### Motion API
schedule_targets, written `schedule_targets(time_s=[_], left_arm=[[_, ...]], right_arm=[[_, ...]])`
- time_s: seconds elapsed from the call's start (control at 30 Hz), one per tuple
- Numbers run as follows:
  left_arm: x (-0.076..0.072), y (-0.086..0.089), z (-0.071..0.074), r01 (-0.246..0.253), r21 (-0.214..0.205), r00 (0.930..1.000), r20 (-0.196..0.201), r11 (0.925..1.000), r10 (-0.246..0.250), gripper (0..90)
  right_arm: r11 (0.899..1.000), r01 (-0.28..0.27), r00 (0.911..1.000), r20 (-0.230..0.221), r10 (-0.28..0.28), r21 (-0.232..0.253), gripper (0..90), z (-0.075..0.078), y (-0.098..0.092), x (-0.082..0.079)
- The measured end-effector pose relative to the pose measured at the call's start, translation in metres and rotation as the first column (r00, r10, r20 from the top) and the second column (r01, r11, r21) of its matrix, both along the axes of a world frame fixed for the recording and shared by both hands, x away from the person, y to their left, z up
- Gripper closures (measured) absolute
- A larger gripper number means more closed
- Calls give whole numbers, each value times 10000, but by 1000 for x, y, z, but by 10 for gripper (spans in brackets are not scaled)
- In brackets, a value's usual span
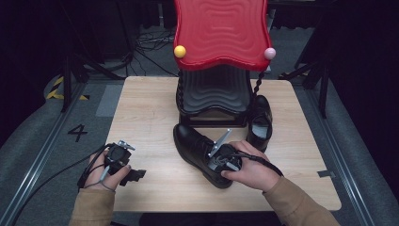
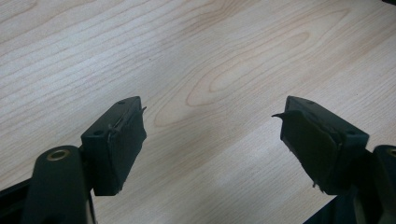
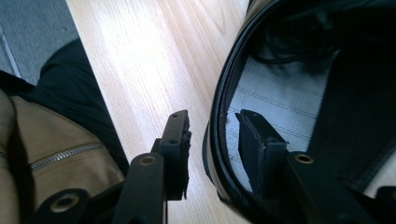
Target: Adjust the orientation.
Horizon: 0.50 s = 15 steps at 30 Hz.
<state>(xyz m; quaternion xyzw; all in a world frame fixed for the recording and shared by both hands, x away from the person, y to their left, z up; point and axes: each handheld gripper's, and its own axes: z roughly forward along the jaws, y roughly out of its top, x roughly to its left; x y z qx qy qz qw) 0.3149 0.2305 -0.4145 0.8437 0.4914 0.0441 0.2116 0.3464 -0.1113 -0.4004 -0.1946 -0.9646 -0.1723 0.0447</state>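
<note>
Right gripper (image 3: pixel 210 144) jaws apart astride black shoe (image 1: pixel 197 146) rim, not pressing; left gripper (image 2: pixel 212 140) wide, empty

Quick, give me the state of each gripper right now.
Left gripper: open, nothing between its jaws, over the table.
Right gripper: open, jaws straddling the rim of the near black shoe, not pressing it.

In the high view the right hand (image 1: pixel 249 169) covers the heel end of the near shoe (image 1: pixel 195 143), so the right hand-held gripper (image 1: pixel 225 162) tips are hidden. The far shoe (image 1: pixel 260 123) sits partly behind the red stand (image 1: pixel 219 33), whose top is cut off.
</note>
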Motion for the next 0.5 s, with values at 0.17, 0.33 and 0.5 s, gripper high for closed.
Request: schedule_targets(time_s=[0.17, 0.33, 0.5], left_arm=[[0, 0, 0, 4, -12, 10000, -15, 10000, -4, 226], [0, 1, 0, -13, -12, 10000, -22, 10000, 13, 225], [0, 1, 0, -32, -20, 10000, -18, 10000, 32, 225]], right_arm=[[9990, -213, 9996, -187, 206, -382, 734, -8, 3, 1], [9989, -296, 9996, 19, 296, -355, 826, -9, 6, 1], [9989, -429, 9990, 149, 432, -166, 834, -7, 6, 0]])
